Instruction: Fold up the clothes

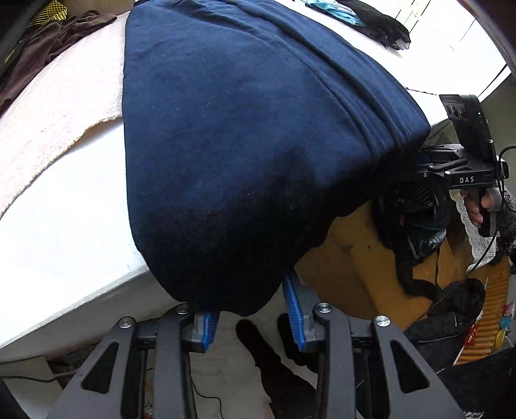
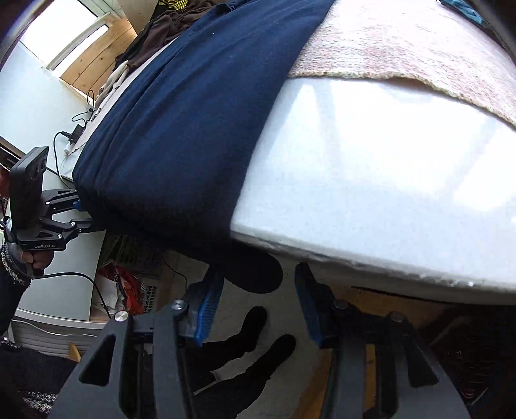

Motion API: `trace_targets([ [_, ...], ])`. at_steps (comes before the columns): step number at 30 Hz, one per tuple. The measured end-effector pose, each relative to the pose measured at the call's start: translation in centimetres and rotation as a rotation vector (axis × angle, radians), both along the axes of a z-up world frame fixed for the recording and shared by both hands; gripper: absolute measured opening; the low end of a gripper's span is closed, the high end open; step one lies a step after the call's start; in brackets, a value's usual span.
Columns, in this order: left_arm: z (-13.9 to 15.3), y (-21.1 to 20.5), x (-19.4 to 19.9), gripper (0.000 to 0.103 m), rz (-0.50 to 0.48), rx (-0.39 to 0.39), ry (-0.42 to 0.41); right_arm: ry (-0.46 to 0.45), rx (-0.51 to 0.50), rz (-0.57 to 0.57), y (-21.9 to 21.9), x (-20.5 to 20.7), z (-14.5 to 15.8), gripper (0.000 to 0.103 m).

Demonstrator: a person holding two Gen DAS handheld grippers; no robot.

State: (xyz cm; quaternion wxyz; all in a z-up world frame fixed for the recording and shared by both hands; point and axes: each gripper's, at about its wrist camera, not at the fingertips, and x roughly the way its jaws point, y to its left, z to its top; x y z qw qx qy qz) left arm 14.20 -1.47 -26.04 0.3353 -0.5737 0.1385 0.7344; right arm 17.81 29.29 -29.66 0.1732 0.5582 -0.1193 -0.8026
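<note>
A navy garment lies folded lengthwise on the white table and hangs over its near edge. My left gripper reaches up from below. One blue pad disappears under the hanging hem, the other lies against its side, and the bunched cloth fills the gap between them. In the right wrist view this gripper sits at the garment's left corner. My right gripper has a lobe of the hem between its fingers, with a strip of floor showing beside the right pad. From the left wrist view the right gripper is at the other corner.
A beige knitted mat covers the far part of the table. Brown clothes are piled at one end, and black and light blue garments at the other. A person's black-socked feet stand below the table edge. Cables run along the left.
</note>
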Motion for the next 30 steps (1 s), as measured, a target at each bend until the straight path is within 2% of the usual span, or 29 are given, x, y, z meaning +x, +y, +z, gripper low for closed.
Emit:
trace_targets([
  [2,0.3,-0.1,0.2,0.007,0.0,0.022,-0.019,0.006,-0.027,0.029,-0.4,0.2,-0.2,0.045],
  [3,0.5,-0.2,0.4,0.004,-0.001,0.034,-0.026,0.001,-0.04,0.044,-0.5,0.3,-0.2,0.041],
  [4,0.9,-0.3,0.7,0.004,-0.006,0.043,-0.02,-0.007,-0.051,0.058,-0.7,0.3,-0.1,0.02],
  [5,1.4,-0.3,1.1,0.003,-0.017,0.052,-0.025,-0.015,-0.063,0.072,-0.9,0.3,-0.1,0.006],
  [6,1.8,-0.3,1.5,0.003,-0.029,0.06,-0.029,-0.015,-0.063,0.088,-1.0,0.5,0.2,0.003],
  [8,2.9,-0.4,2.4,0.003,-0.052,0.078,-0.036,-0.006,-0.067,0.118,-1.3,0.8,1.4,0.003],
  [11,5.2,-0.7,3.6,0.003,-0.061,0.115,-0.033,0.02,-0.127,0.152,-1.5,1.8,4.0,0.003],
  [15,8.5,-1.3,4.3,0.003,-0.044,0.161,-0.037,0.048,-0.245,0.133,-0.4,2.9,7.6,0.003],
  [18,10.9,-2.2,3.6,0.003,-0.02,0.241,-0.072,0.064,-0.327,0.096,0.6,3.2,10.4,0.003],
  [21,13.0,-1.5,0.3,0.003,-0.021,0.283,-0.085,0.091,-0.423,0.026,2.2,2.1,13.1,0.003],
  [25,15.5,0.1,-6.1,0.003,-0.029,0.335,-0.077,0.114,-0.493,-0.064,4.2,-2.1,16.6,0.003],
  [27,15.6,1.2,-10.2,0.004,-0.011,0.315,-0.054,0.11,-0.502,-0.123,5.2,-6.0,18.3,0.003],
  [28,15.4,1.7,-13.1,0.007,0.037,0.278,-0.031,0.084,-0.464,-0.151,6.0,-8.8,18.6,0.005],
  [29,14.7,2.4,-15.8,0.013,0.062,0.222,-0.018,0.045,-0.409,-0.178,6.6,-11.7,18.5,0.009],
  [30,13.5,3.3,-18.1,0.016,0.066,0.142,-0.015,0.007,-0.354,-0.204,7.2,-14.5,18.5,0.02],
])
